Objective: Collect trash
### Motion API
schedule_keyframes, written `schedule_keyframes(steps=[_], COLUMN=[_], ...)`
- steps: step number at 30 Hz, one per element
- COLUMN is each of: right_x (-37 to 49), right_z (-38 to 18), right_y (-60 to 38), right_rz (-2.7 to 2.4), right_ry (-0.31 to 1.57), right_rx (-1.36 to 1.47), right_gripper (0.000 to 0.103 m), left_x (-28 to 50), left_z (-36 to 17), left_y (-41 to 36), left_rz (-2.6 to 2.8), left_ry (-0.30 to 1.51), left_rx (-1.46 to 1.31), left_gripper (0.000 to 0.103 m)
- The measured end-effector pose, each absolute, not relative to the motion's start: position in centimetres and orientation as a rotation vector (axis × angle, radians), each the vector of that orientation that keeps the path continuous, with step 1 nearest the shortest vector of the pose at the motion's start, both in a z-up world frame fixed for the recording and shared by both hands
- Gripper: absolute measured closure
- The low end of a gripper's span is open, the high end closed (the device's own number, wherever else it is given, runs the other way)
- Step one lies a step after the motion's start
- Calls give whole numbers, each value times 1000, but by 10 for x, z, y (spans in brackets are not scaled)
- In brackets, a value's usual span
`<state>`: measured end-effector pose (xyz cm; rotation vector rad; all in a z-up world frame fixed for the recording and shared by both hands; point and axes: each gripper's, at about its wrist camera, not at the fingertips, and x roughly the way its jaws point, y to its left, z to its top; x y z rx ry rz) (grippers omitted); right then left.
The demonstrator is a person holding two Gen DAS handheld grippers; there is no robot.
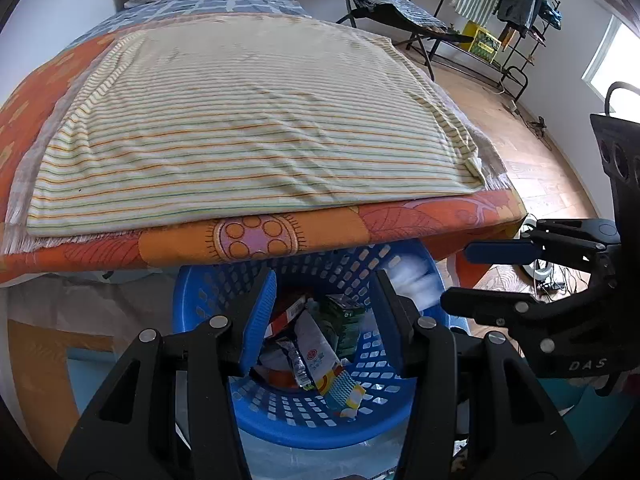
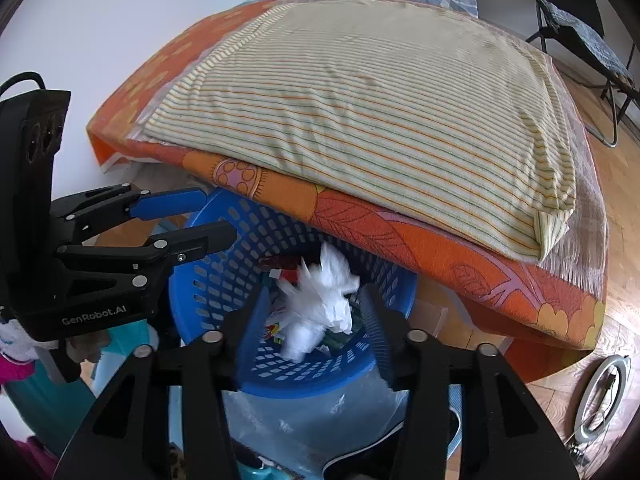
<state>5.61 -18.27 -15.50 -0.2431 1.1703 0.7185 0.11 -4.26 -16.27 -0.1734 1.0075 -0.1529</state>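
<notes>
A blue perforated basket [image 1: 304, 420] sits below the bed edge and holds several wrappers [image 1: 320, 356] and a green carton [image 1: 345, 320]. My left gripper [image 1: 324, 312] is open and empty just above the basket. My right gripper [image 2: 316, 320] is open over the basket [image 2: 224, 280]; a white crumpled tissue [image 2: 324, 304] is between its fingers, blurred, over the trash inside. The tissue also shows in the left wrist view [image 1: 412, 280]. Each gripper shows in the other's view, the right one [image 1: 472, 276] and the left one [image 2: 216, 216].
The bed with an orange patterned sheet [image 1: 280, 236] and a striped cloth [image 1: 248, 128] overhangs the basket. A folding chair [image 1: 384, 4] and a clothes rack [image 1: 516, 8] stand on the wooden floor at the right. A ring light [image 2: 604, 396] lies on the floor.
</notes>
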Motion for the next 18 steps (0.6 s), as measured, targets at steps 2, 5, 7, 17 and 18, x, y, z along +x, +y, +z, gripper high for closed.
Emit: schedule_keyframes(steps=[2, 5, 7, 17, 18], right_x=[55, 56, 56, 59, 60], right_z=[-156, -157, -158, -157, -155], right_y=[-183, -184, -184, -183, -183], right_rz=[720, 719, 716, 698, 698], right_ry=[1174, 1181, 1184, 1188, 1184], right_rx=[-242, -242, -244, -232, -231], right_gripper=[52, 51, 51, 51, 51], left_x=[1, 0, 0, 1, 1], left_z=[-163, -164, -165, -161, -160], left_y=[-42, -39, -38, -31, -29], left_rz=[-148, -142, -138, -122, -118], left_ry=[1008, 1011, 1015, 1021, 1024], left_rx=[-174, -179, -181, -209, -213], left_gripper=[53, 53, 50, 42, 42])
